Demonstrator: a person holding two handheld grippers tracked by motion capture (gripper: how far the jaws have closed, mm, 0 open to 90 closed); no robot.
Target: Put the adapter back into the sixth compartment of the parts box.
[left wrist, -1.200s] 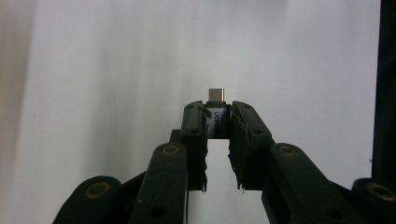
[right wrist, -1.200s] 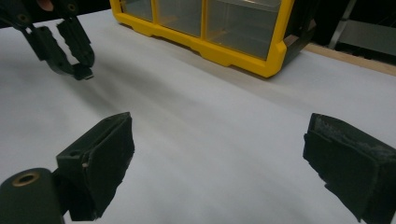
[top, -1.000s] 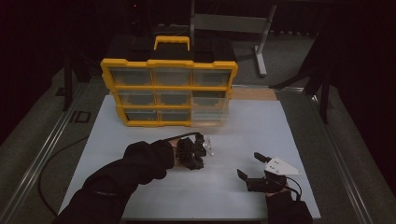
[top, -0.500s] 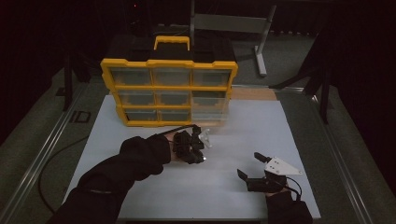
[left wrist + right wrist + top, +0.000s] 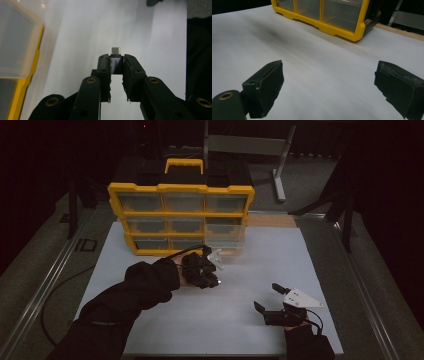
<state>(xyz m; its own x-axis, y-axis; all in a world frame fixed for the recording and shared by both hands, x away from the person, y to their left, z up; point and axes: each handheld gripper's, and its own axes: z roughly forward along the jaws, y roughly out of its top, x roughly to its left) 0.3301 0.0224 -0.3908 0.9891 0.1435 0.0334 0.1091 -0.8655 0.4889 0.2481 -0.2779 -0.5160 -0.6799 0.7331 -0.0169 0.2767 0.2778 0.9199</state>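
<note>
1. My left gripper (image 5: 212, 270) is clamped on a small USB-C adapter (image 5: 115, 61); in the left gripper view its metal plug sticks out past my two jaws, and its pale printed body sits squeezed between the pads.
2. My left forearm, in a dark sleeve (image 5: 145, 285), comes in from the lower left and angles toward the yellow organizer box (image 5: 180, 217). The hand sits just in front of the box's bottom row of drawers, raised off the white mat (image 5: 260, 255).
3. That hand is rolled so the jaws point to the right, along the box front; in the left gripper view the box's yellow edge and a clear drawer run down the left side.
4. The adapter is therefore in the air, near the lower right corner of the box, not touching it.
5. My right gripper (image 5: 270, 299) has its jaws wide apart with nothing between them. It rests low on the mat, well in front of the box and to its right, aimed toward the box's right corner.
</note>
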